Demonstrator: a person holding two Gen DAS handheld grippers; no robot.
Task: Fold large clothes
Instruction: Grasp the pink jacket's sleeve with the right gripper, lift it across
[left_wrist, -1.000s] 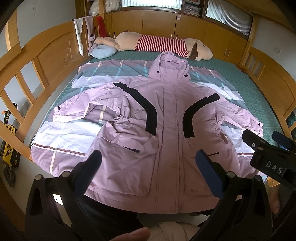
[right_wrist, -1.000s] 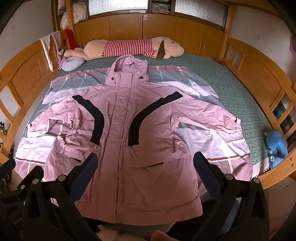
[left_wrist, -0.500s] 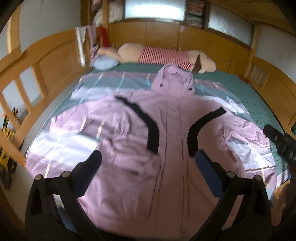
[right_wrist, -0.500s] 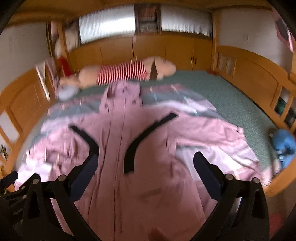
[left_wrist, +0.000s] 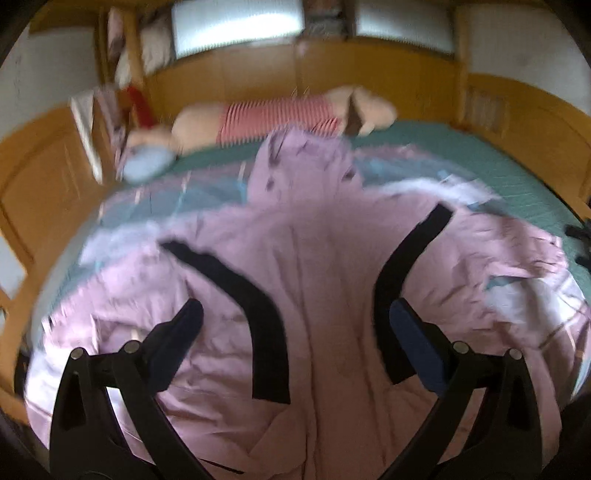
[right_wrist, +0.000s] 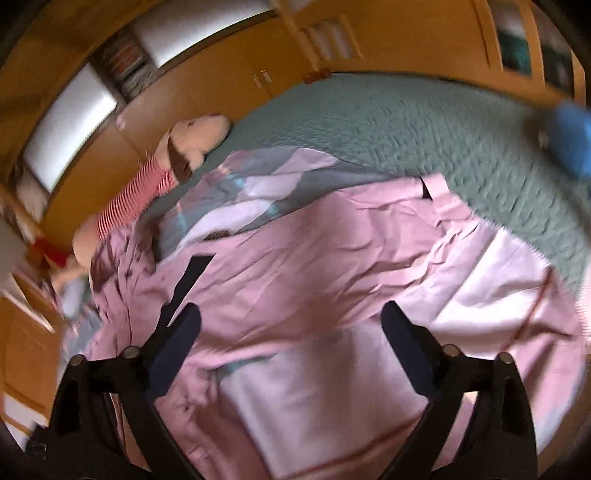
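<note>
both my left tool (left_wrist: 295, 325) and right tool (right_wrist: 290, 321) gape wide, holding nothing, above the pink jacket (left_wrist: 325, 266) spread on the bed (right_wrist: 406, 125).

Striped plush toy (left_wrist: 280, 118) by wooden headboard (left_wrist: 258, 79), green bedspread (right_wrist: 406, 122), plaid sheet (right_wrist: 491, 288), blue cushion (left_wrist: 147, 166)

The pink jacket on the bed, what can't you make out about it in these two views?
- Left wrist view: the pink jacket hem is cut off by the bottom edge and the left gripper.
- Right wrist view: its far sleeve lies outside the frame; motion blur smears the cuff.
- Both views: pockets and fasteners are blurred.
</note>
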